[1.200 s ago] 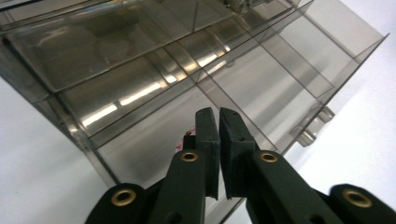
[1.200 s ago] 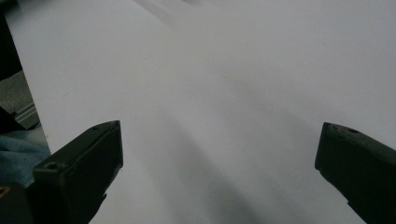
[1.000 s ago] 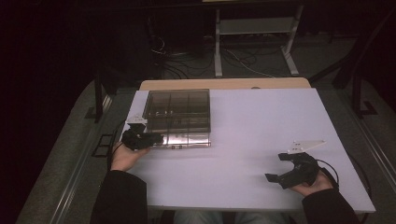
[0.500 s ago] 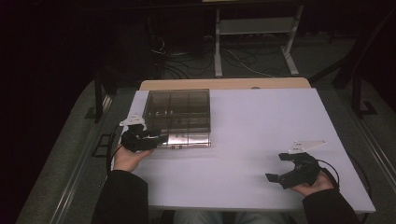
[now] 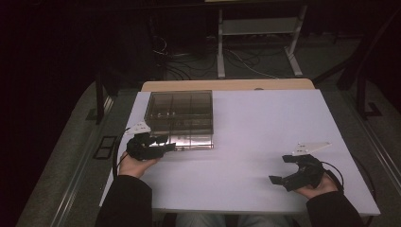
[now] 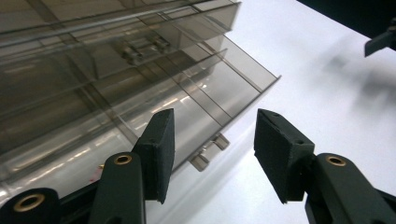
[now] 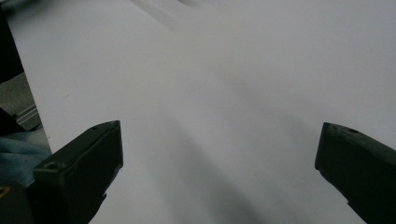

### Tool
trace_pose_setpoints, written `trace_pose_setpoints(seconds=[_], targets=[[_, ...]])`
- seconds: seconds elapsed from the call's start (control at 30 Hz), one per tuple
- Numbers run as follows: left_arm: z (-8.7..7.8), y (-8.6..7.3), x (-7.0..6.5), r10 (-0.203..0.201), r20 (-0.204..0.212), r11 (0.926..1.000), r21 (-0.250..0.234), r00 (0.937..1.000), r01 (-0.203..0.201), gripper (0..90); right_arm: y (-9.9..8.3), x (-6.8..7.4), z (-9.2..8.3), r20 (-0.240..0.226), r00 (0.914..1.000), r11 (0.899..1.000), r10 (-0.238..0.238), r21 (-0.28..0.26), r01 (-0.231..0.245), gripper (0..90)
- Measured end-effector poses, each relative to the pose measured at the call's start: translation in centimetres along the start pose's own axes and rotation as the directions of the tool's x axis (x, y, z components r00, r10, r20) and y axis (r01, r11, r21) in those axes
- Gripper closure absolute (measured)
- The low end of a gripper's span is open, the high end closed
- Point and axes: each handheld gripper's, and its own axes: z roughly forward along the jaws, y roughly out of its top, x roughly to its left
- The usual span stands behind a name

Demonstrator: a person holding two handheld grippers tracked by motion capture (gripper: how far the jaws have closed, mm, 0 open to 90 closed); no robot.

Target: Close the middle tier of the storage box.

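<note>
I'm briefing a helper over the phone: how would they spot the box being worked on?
On the white table, look to the far left part, beside the left gripper. The smoky transparent compartment box sits there, the only container on the table, with small latches on its near edge.

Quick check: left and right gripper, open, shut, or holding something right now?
Left gripper: jaws have just been opening, nothing between them, beside the clear compartment box.
Right gripper: open, holding nothing, over the white table.
</note>
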Motion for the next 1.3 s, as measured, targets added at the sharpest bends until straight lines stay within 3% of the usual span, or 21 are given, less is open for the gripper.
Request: trace_pose_setpoints(seconds=[0.43,0.93,1.07,1.3], targets=[[0.7,-0.3,-1.4,0.031,0.031,0.9988,0.036,0.999,-0.032,47.0,0.0,0.0,0.0,0.0,1.0,1.0,0.002,0.003,-0.002,0.4],[1.6,-0.7,-2.0,0.056,0.075,0.9949,0.079,0.9956,-0.062,47.2,0.0,0.1,0.0,0.0,1.0,1.0,0.003,0.005,-0.003,0.4],[1.8,-0.8,-2.2,0.069,0.092,0.9921,0.098,0.9933,-0.079,49.4,0.0,0.0,0.1,0.0,1.0,1.0,0.003,0.007,-0.003,0.4],[2.1,-0.9,-2.2,0.088,0.1,0.9872,0.124,0.9911,-0.1,61.1,0.0,0.1,0.0,-0.001,1.0,1.0,0.003,0.008,-0.003,0.4]])
